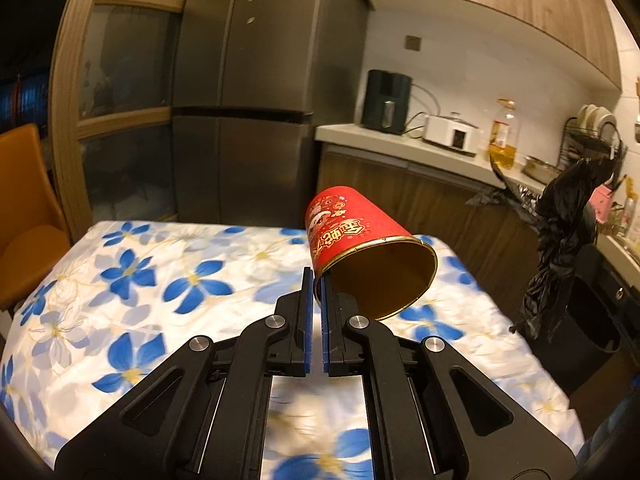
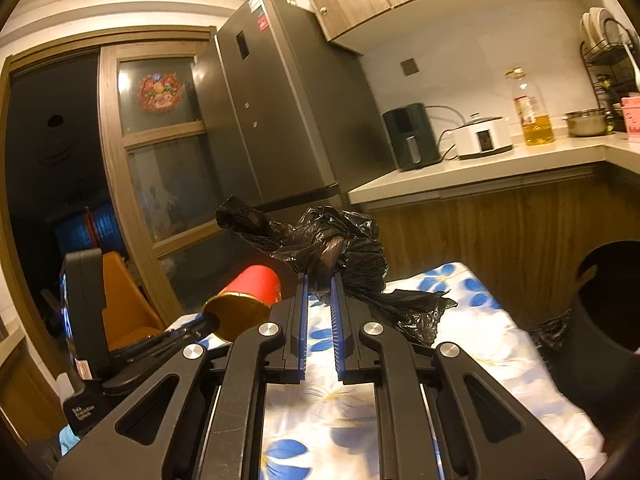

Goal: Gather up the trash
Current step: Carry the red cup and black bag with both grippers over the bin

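Note:
My left gripper (image 1: 317,280) is shut on the rim of a red paper cup (image 1: 352,232) with gold lining, held tilted above the floral tablecloth (image 1: 120,280), its mouth facing right and towards me. The cup also shows in the right wrist view (image 2: 248,292), low at left. My right gripper (image 2: 319,284) is shut on a crumpled black trash bag (image 2: 344,252), lifted above the table. In the left wrist view the bag (image 1: 560,240) hangs at the right, over a black bin.
A black bin (image 2: 608,312) stands on the floor right of the table (image 2: 500,352). An orange chair (image 1: 24,232) is at the table's left. Behind are a grey fridge (image 1: 240,120) and a counter (image 1: 400,148) with an air fryer, cooker and oil bottle.

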Demonstrator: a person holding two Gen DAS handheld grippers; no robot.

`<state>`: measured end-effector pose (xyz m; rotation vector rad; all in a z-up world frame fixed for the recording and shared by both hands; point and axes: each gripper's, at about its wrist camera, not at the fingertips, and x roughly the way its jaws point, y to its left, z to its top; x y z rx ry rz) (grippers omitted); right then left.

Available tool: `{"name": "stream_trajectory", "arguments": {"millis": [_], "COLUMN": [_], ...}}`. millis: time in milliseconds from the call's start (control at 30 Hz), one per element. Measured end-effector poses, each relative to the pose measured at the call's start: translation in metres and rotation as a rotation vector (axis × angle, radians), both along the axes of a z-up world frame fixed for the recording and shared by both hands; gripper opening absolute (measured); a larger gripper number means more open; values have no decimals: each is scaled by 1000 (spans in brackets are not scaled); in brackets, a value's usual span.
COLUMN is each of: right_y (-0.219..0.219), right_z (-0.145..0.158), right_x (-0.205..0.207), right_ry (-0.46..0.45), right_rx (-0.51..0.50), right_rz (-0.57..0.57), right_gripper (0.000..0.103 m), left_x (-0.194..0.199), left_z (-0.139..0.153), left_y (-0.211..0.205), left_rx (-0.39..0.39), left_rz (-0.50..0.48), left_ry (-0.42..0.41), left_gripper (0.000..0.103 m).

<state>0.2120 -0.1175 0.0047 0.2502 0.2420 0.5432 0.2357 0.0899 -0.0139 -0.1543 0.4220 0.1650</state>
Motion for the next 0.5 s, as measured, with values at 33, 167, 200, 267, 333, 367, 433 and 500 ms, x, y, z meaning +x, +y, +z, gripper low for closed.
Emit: {"name": "stream_trajectory", "arguments": {"millis": [33,167,200,267,333,367,433,500], "right_y": [-6,-33,-40,-54,-66,-75,-90,-104], "right_z": [2,7,8,9,9,9,10,10], "right_x": [-2,-10,-12,-15,-18,-19,-21,-23], "right_ry": [-4,-22,-25,-31,-37,-40,-43,-47], "right_rx": [0,1,3,6,9,11,13,13], "right_rz": [-10,-55,-68,-94,-118,-137,-165,-195], "right_gripper": [11,11,11,11,11,11,11,11], "left_x": [0,2,3,5,7,8,10,13], "left_z": [2,13,15,19,21,22,24,26], "left_y": [-6,-40,-46,-66,-84,-91,-109,-127], "left_rx": [2,6,5,5,7,7,7,5], "left_rz": [-9,-54,-65,-97,-127,-139,-170,-203], "left_ry": [-4,-24,-27,-35,-41,-43,-49,-53], "left_gripper": [2,2,2,2,2,2,2,2]}}
